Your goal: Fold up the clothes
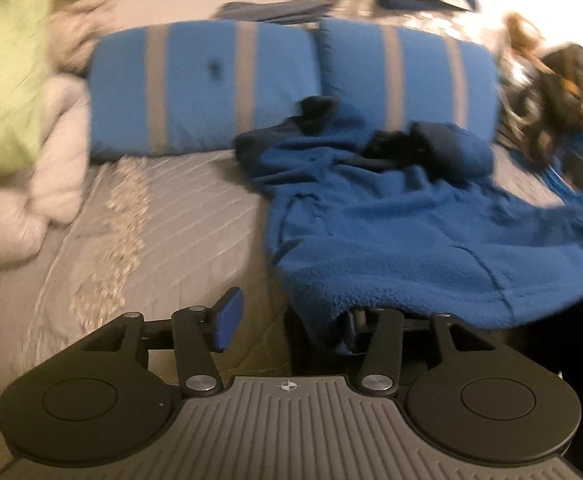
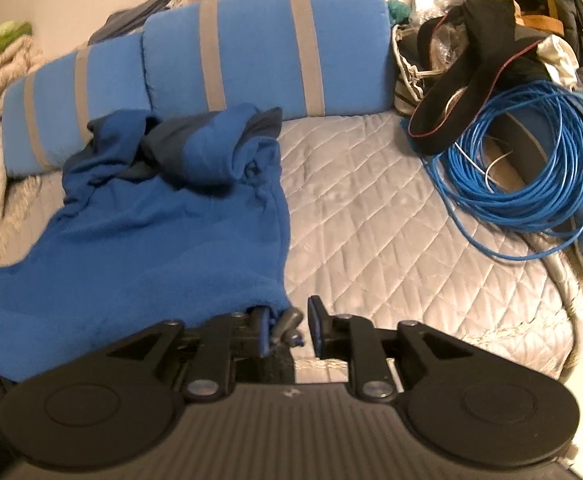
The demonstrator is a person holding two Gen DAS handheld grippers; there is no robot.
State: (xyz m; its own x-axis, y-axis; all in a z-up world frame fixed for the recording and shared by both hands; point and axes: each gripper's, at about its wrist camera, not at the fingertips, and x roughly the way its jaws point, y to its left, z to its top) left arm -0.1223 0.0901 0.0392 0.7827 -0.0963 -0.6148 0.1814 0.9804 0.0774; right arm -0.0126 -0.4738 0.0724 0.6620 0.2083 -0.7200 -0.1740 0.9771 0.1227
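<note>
the grey quilted bed [image 2: 371, 216] is carrying the blue fleece [image 2: 151, 232], which is lying from 9 to 6 o'clock in the right view, its hem at the near edge. the left gripper [image 1: 287, 320] and right gripper [image 2: 289, 326] are both standing released, with the hem draped over one finger each. before folding, it is probably worth smoothing the bunched collar at 12 o'clock.

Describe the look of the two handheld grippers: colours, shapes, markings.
Both look alike. The left gripper and right gripper each have a ribbed grey body flanked by two round black discs, a small crosshair mark at centre, black linkage arms with silver pivot pins, and flat fingers faced with blue pads. No hands, sleeves or cables show.
</note>
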